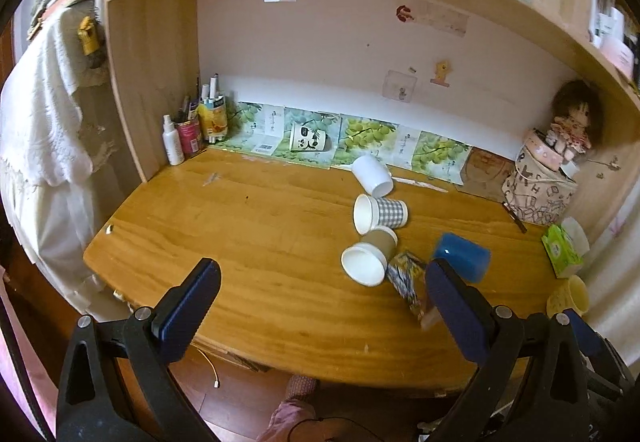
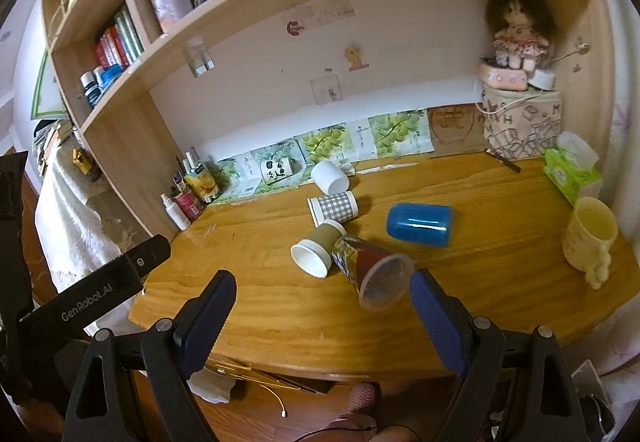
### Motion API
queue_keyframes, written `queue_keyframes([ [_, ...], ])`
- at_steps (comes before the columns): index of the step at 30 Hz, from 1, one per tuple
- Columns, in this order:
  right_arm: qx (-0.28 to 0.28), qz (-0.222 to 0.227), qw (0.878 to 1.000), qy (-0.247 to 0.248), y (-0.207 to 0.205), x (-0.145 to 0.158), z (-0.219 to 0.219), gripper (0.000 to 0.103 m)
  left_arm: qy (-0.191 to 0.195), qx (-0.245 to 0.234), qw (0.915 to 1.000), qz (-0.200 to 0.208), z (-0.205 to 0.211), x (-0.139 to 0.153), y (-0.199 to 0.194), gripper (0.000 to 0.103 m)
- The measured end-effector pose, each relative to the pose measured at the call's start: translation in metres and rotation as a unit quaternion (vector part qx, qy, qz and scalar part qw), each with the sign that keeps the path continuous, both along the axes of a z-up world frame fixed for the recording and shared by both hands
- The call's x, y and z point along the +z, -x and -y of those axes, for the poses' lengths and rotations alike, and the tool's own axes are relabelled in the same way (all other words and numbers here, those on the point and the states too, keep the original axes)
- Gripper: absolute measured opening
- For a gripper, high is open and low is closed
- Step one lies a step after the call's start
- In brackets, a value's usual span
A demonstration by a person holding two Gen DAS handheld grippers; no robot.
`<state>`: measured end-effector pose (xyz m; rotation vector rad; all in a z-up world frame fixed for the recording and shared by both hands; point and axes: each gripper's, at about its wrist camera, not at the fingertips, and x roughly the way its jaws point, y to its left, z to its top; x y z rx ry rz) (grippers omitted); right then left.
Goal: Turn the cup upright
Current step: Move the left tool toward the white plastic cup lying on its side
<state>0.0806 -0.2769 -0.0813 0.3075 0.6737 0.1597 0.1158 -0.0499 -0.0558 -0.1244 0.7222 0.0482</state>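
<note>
Both grippers' jaws gape, the right gripper (image 2: 322,296) just short of the tipped patterned cup (image 2: 370,270).

Glossy wooden desk (image 2: 500,242); shiny blue cup (image 2: 419,224)

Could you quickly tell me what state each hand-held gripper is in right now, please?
Left hand-held gripper: open, holding nothing, above the desk's near edge.
Right hand-held gripper: open, holding nothing; the patterned cup lies on its side just ahead of it.
</note>
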Motion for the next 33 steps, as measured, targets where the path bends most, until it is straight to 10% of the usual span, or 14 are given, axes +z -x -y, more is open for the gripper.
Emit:
queue_keyframes([
  [33, 0.024, -0.058, 0.996, 0.062, -0.26, -0.012, -0.03, 0.089, 0.056, -0.046, 0.9818, -0.176, 0.004, -0.056, -0.291, 0.102],
])
